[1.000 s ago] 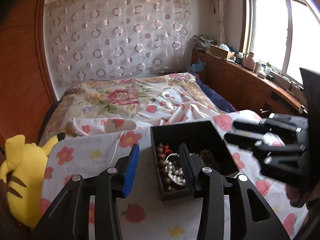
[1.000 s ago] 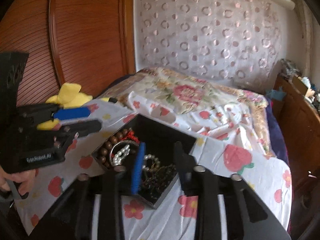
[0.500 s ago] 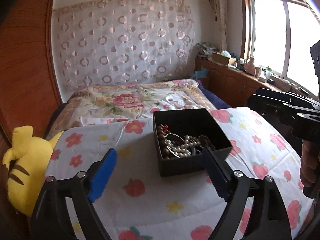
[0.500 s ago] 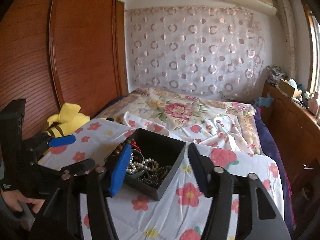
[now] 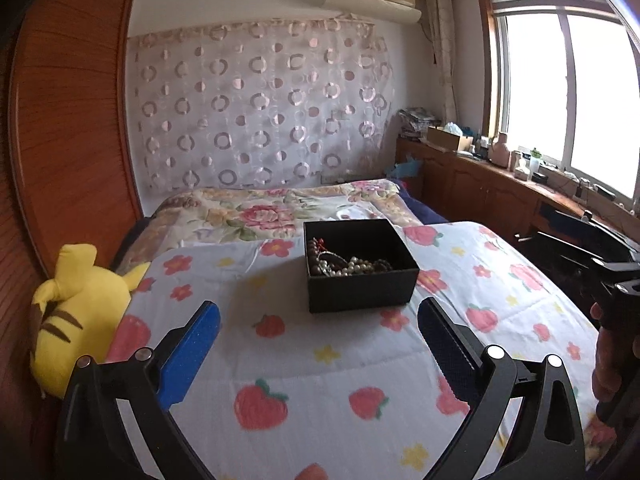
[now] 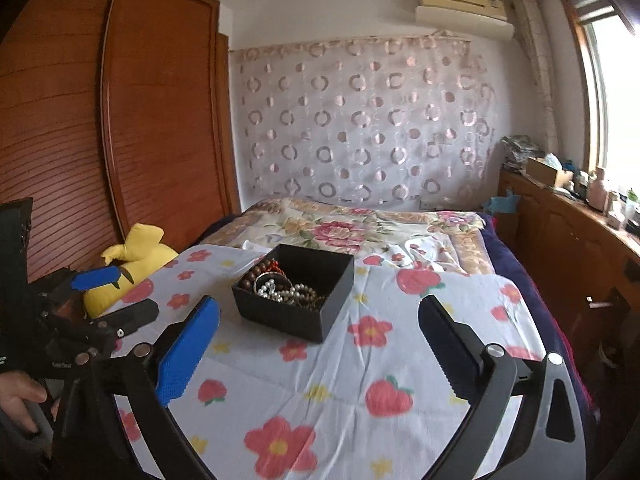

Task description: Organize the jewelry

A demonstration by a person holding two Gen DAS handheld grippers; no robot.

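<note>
Left wrist view: the left gripper (image 5: 318,322) has backed off the black box (image 5: 360,266) of jewelry (image 5: 348,266) on the bed (image 5: 360,380), jaws now wide and empty, and right wrist view shows the right gripper (image 6: 318,322) likewise pulled away and open, so sorting looks done or paused
</note>
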